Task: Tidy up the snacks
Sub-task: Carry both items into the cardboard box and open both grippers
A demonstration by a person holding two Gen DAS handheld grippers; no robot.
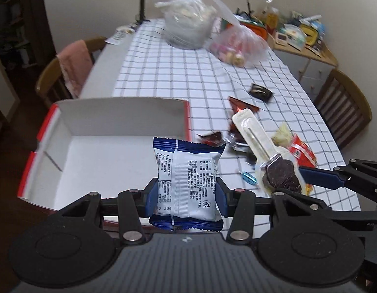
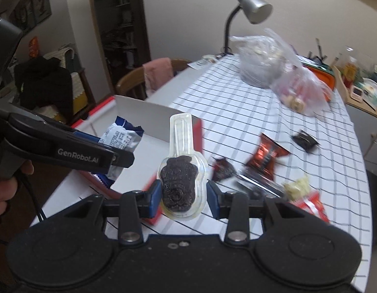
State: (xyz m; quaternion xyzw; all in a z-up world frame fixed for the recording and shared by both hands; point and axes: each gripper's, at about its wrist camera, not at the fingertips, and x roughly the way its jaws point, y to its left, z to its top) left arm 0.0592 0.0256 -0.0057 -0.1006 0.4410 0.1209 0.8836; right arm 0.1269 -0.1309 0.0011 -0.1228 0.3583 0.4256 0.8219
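Your left gripper (image 1: pixel 186 195) has its jaws clenched on the blue-and-white snack packet (image 1: pixel 187 178), held over the open white box (image 1: pixel 103 156) at the counter's near left corner. Your right gripper (image 2: pixel 183 195) grasps the chocolate lollipop blister (image 2: pixel 179 183) just beside the box. Both look light; the packet is soft and crushable, the blister stiff and slippery, so hold its wide end.

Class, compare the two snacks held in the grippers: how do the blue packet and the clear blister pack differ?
The blue packet is opaque, printed and squarish; the blister pack is clear, showing a dark snack, with a long narrow neck. The packet sits in the left gripper over the box; the pack sits in the right gripper. Both are gripped sideways.
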